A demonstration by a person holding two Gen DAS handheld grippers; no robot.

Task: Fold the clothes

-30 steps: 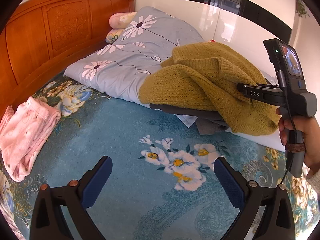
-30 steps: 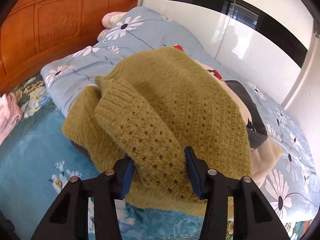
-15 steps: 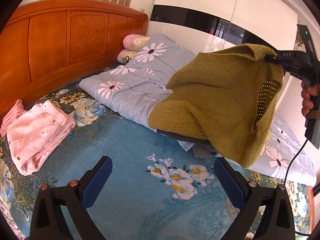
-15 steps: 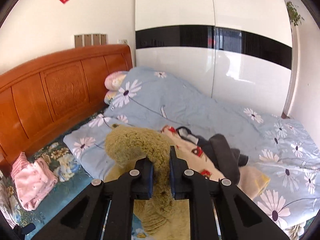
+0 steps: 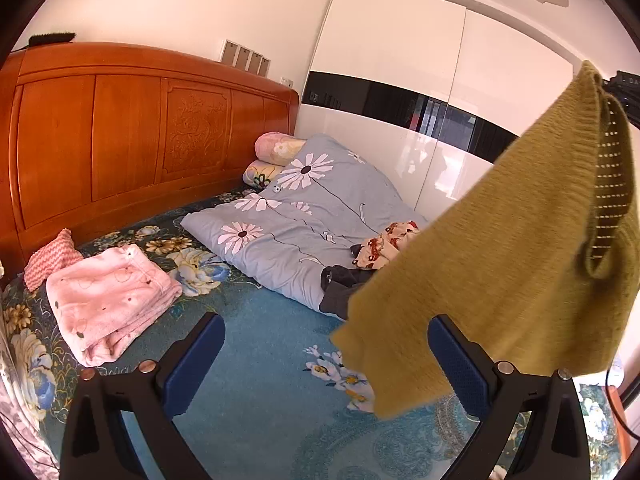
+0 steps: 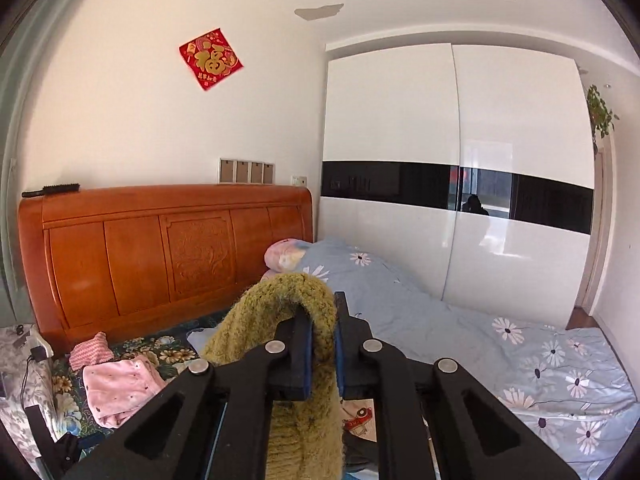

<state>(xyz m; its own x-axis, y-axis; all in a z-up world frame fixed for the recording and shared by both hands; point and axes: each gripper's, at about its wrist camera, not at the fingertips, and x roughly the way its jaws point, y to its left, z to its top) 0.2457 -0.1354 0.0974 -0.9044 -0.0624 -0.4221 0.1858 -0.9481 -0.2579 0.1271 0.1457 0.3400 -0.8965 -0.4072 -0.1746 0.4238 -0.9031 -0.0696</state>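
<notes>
Left black two-finger tool (image 5: 326,354) with blue pads (image 5: 194,364): spread wide, gripping nothing, aimed low and forward. Right black tool (image 6: 322,354): lifted high, nearly level, blue pads (image 6: 306,356) pinched tight on a fold of olive-green knitted sweater (image 6: 316,320) draped over them.

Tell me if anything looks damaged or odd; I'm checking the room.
The ceiling paint has flaked off in several patches, baring grey beneath. A black brush lies along the top of the headboard, an unusual spot.
</notes>
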